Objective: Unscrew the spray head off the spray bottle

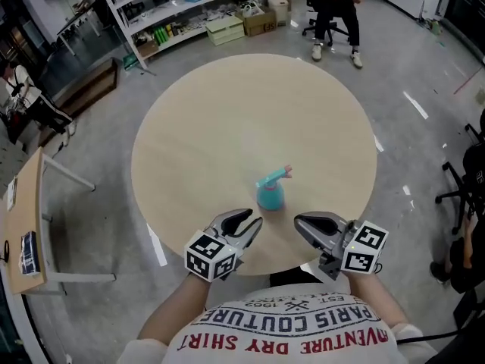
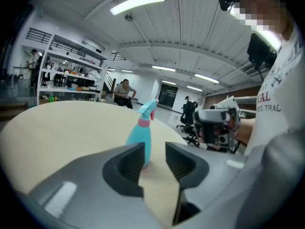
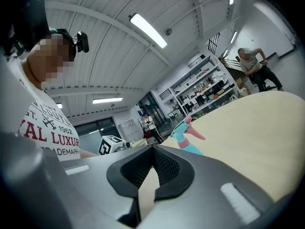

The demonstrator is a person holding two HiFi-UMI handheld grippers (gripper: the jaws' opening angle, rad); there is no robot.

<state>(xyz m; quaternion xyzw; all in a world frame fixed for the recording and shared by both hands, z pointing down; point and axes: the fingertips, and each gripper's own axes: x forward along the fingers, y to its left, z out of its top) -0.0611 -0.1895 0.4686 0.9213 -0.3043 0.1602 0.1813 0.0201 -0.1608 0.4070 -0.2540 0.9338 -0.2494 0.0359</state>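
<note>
Teal spray bottle (image 1: 270, 192) with pink-triggered spray head (image 1: 275, 177) attached stands upright on table.

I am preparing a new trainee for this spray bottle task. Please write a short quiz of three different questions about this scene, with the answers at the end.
1. True or false: the spray bottle stands upright on the round table, and no gripper touches it.
2. Which one has its jaws apart? A) the left hand-held gripper B) the right hand-held gripper C) both
3. Fill the gap: the spray head is ___ the bottle (on / off).

Key: 1 true. 2 A: the left jaws stand apart with nothing gripped, and the right jaws are closed together. 3 on.
</note>
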